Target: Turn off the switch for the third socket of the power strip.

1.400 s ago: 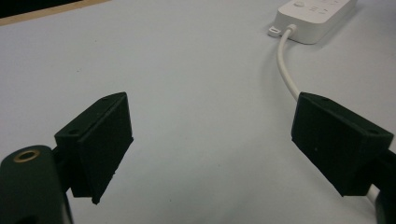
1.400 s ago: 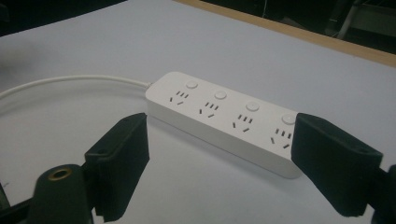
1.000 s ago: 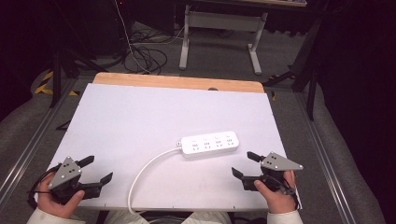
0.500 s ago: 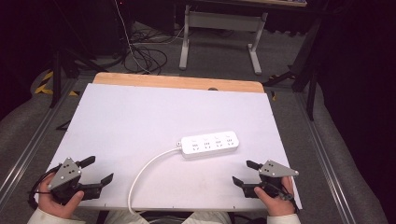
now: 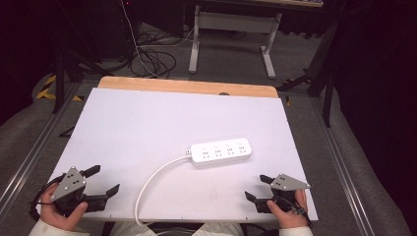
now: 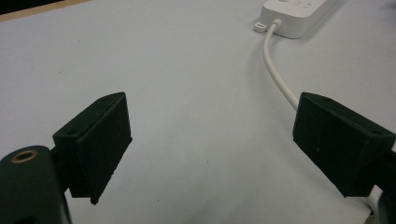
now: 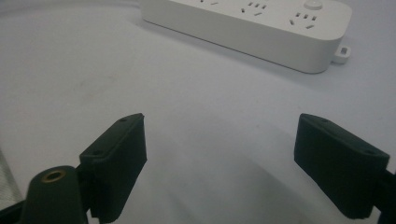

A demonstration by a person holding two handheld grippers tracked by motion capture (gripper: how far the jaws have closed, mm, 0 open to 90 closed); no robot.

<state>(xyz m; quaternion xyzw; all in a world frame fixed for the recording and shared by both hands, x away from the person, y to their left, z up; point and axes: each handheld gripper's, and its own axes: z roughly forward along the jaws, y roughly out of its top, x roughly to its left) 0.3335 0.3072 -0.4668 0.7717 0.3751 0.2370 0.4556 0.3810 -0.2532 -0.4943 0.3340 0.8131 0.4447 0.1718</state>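
A white power strip (image 5: 221, 151) with several sockets lies flat on the white table top (image 5: 162, 113), right of centre. Its white cable (image 5: 152, 179) curves from the strip's left end to the table's near edge. My left gripper (image 5: 104, 179) rests open at the near left corner and holds nothing. In the left gripper view its jaws stand wide apart around bare table (image 6: 210, 135), with the cable (image 6: 278, 70) running past the right jaw up to the strip (image 6: 299, 14). My right gripper (image 5: 255, 187) sits open and empty at the near right edge, facing the strip (image 7: 252, 23).
A bare wooden strip (image 5: 187, 86) borders the table's far edge. Beyond it the floor holds a tangle of dark cables (image 5: 147, 56) and a grey metal stand (image 5: 231, 29). Grey padded rails run along both sides of the table.
My right gripper has drawn back a little toward the near edge of the table. The left gripper, strip and cable have not moved.
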